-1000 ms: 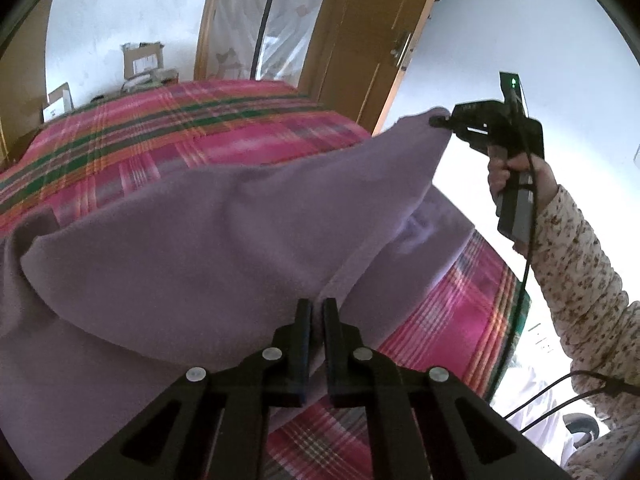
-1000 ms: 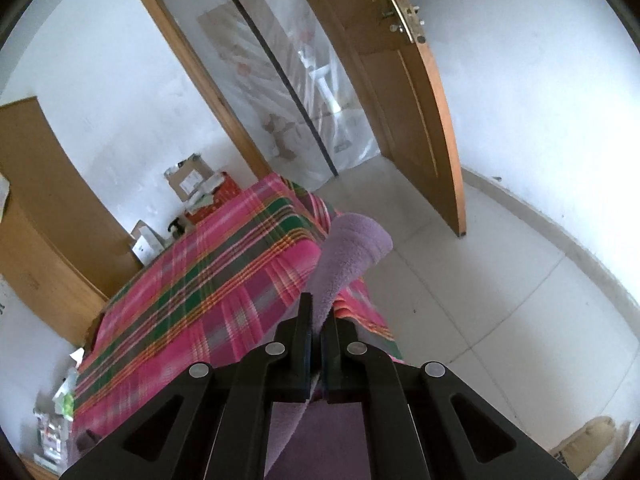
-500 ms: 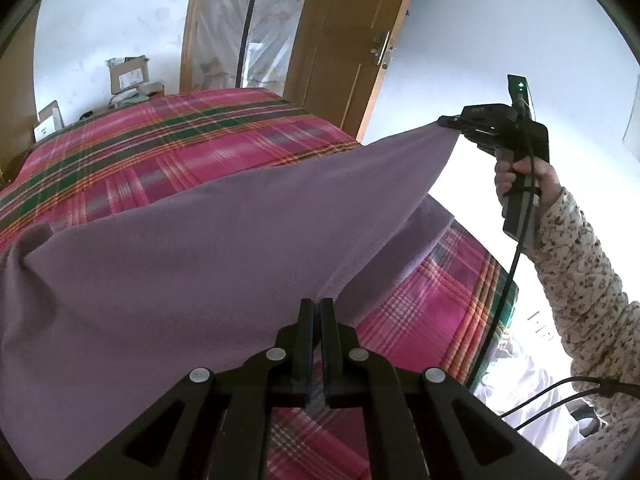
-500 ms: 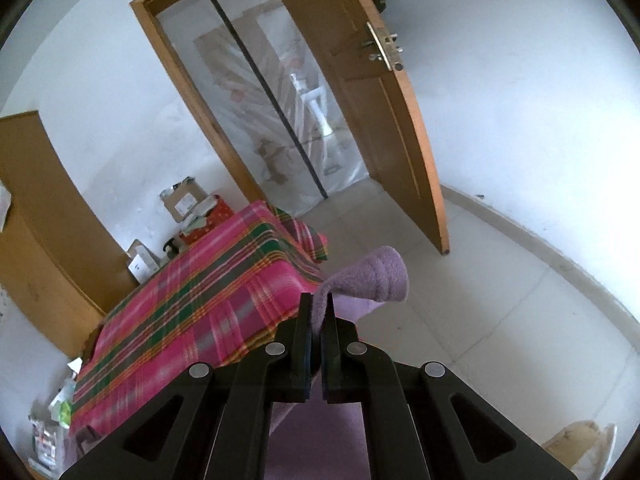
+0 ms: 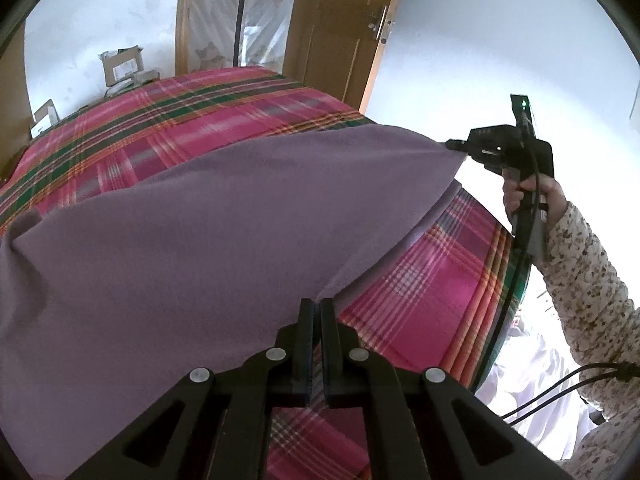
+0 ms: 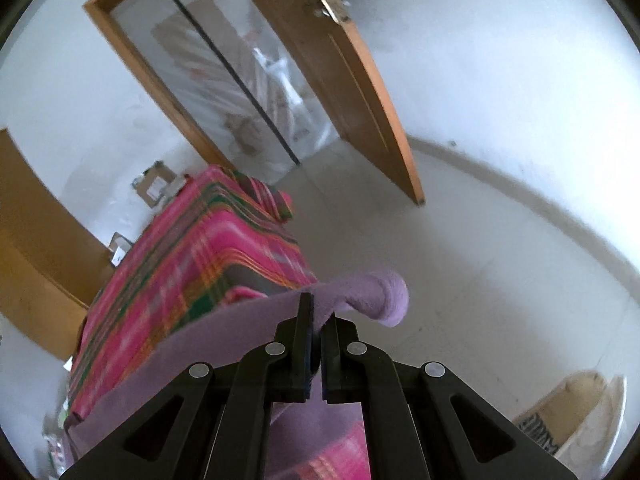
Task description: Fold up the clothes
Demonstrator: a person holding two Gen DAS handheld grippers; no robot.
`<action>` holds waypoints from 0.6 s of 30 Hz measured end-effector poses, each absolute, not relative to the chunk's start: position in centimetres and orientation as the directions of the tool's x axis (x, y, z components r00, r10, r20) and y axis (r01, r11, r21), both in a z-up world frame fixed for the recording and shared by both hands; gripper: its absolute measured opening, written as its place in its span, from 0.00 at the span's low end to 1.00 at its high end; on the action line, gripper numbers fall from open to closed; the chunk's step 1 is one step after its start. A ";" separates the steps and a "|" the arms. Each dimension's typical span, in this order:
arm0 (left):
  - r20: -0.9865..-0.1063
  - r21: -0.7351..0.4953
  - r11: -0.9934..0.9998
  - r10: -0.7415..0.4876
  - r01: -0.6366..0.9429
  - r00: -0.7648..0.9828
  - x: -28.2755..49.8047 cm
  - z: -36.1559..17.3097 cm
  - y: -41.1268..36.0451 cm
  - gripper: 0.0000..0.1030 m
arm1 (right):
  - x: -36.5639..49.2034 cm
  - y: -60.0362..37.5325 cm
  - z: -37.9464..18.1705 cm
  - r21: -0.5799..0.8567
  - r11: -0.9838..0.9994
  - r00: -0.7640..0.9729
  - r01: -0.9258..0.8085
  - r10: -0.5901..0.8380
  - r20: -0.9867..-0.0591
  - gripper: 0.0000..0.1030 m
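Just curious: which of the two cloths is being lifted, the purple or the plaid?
The purple cloth: both grippers pinch its edge and hold it up, while the plaid cloth lies flat underneath.

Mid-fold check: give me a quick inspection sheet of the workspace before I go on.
Surface: bed with pink plaid cover, partly bare.
Job's things: purple cloth, stretched between both tools, over the bed.
Clutter: cardboard boxes by the far wall.
Grippers: left tool shut on a cloth edge; right tool shut on a corner, a flap curling past it.
Cables: black cable hanging from the right tool.
Surroundings: open wooden door, tiled floor.
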State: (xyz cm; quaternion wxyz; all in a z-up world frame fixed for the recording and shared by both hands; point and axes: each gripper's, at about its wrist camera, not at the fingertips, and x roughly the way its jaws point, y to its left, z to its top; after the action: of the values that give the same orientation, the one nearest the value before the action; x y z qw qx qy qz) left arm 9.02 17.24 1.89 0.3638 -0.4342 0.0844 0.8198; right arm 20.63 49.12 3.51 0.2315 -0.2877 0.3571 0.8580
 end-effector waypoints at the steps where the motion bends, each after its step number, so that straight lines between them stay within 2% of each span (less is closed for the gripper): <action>1: -0.773 -0.177 -0.722 0.523 -0.669 -0.359 9.0 1.9 17.3 0.03 | 20.8 49.2 3.1 0.480 -0.629 -0.720 -0.611 0.192 -0.667 0.03; 7: -0.764 -0.161 -0.725 0.521 -0.669 -0.381 9.0 2.5 17.5 0.03 | 21.1 49.2 3.6 0.484 -0.633 -0.731 -0.604 0.199 -0.653 0.03; 13: -0.735 -0.175 -0.719 0.550 -0.673 -0.396 8.9 3.7 17.5 0.03 | 21.1 49.3 6.3 0.489 -0.653 -0.767 -0.578 0.230 -0.599 0.03; 18: -0.771 -0.210 -0.714 0.541 -0.668 -0.336 8.6 2.2 17.8 0.03 | 21.7 49.5 5.4 0.474 -0.648 -0.745 -0.596 0.227 -0.627 0.03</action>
State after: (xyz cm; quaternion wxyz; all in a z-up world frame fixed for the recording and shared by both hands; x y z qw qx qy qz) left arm 8.60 17.80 2.21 0.3715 -0.4405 0.0722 0.8141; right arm 21.70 49.49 5.41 0.2371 -0.2668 0.3459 0.8677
